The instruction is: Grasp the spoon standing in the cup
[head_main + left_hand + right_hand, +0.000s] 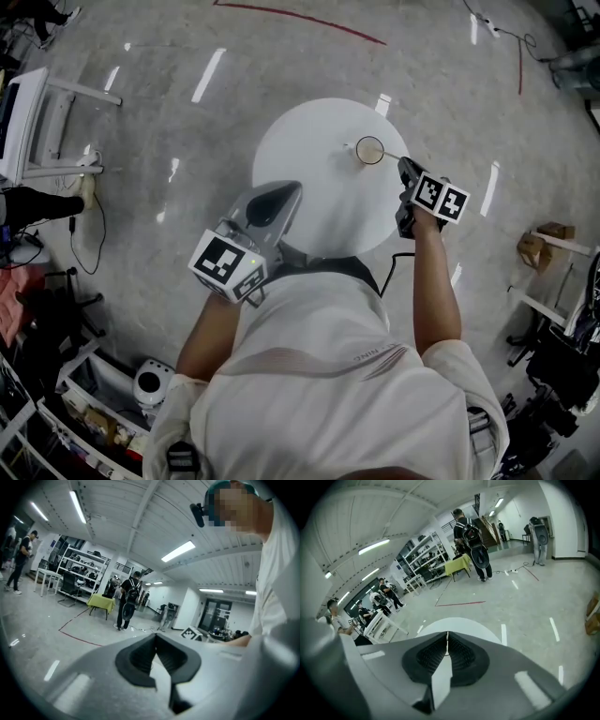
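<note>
A small cup (370, 150) stands on the far right part of the round white table (309, 141). The thin spoon (395, 156) leans out of it to the right. My right gripper (403, 166) sits at the table's right rim with its tips on the end of the spoon handle. In the right gripper view its pads (436, 656) are closed together on a thin pale sliver, the spoon handle (447, 644); the cup is hidden behind the jaws. My left gripper (289, 190) hovers over the table's near left side, its jaws (156, 639) meeting at the tips with nothing between them.
Polished floor surrounds the table, with a red tape line (300, 17) beyond it. A white rack (28, 122) stands at the left, cardboard boxes (539, 246) at the right. People (473, 541) stand far off by a yellow-draped table (457, 565).
</note>
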Tool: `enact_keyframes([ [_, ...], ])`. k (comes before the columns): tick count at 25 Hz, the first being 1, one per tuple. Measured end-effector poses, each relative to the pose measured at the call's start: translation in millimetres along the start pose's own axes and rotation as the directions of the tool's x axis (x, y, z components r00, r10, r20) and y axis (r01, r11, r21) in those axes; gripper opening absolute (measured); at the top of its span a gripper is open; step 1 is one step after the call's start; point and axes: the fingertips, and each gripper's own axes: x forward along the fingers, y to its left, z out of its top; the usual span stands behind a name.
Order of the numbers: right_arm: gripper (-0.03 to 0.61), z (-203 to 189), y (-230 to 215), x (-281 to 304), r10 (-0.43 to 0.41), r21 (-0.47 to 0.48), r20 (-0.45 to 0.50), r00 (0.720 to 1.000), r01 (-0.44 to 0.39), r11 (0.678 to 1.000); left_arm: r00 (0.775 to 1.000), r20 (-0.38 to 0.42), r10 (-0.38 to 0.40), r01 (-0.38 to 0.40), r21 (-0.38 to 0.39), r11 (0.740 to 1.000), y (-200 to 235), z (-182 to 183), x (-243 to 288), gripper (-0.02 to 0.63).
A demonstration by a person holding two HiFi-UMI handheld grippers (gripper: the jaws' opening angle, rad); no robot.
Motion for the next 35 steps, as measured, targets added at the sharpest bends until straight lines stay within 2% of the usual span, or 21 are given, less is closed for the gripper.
enact_keyframes([
  [5, 0.011, 13.6, 52.2, -66.5, 0.036, -0.077, 0.181, 0.983, -0.022, 0.997, 0.997, 0.026, -0.075, 0.075, 0.004, 0.997, -3.9, 18.1, -17.1, 0.002],
  [9, 0.011, 25.2, 96.7, -128.3, 0.097, -0.066, 0.323, 0.941, -0.08, 0.995, 0.988, 0.036, -0.149, 0.148, 0.034, 0.988, -21.5, 32.7, -24.1, 0.002],
  [12, 0.011, 36.2, 124.4, -174.1, 0.135, -0.074, 0.437, 0.889, -0.114, 0.991, 0.979, 0.04, -0.2, 0.197, 0.062, 0.978, -36.9, 44.2, -26.5, 0.002],
  [16, 0.011, 42.1, 154.2, -241.5, 0.208, -0.156, 0.571, 0.794, -0.144, 0.977, 0.962, 0.058, -0.267, 0.259, 0.114, 0.959, -68.8, 65.8, -29.6, 0.002],
  [19, 0.011, 38.3, 172.6, -284.7, 0.238, -0.241, 0.637, 0.733, -0.104, 0.965, 0.952, 0.074, -0.298, 0.285, 0.155, 0.946, -90.0, 82.4, -35.7, 0.002],
  [22, 0.011, 30.3, 188.0, -313.6, 0.257, -0.318, 0.669, 0.698, -0.044, 0.947, 0.944, 0.09, -0.318, 0.298, 0.187, 0.936, -104.6, 94.3, -44.0, 0.002],
  [24, 0.011, 23.9, 196.7, -325.3, 0.269, -0.36, 0.672, 0.689, -0.014, 0.933, 0.94, 0.095, -0.327, 0.303, 0.202, 0.931, -113.0, 98.7, -50.9, 0.002],
  [27, 0.011, 18.2, 206.5, -330.3, 0.267, -0.386, 0.67, 0.693, 0.019, 0.922, 0.94, 0.089, -0.33, 0.304, 0.224, 0.926, -118.5, 103.2, -62.2, 0.002],
  [35, 0.011, 4.8, 222.8, -320.3, 0.301, -0.404, 0.632, 0.714, -0.027, 0.914, 0.951, 0.091, -0.296, 0.267, 0.241, 0.933, -112.5, 100.8, -88.0, 0.002],
])
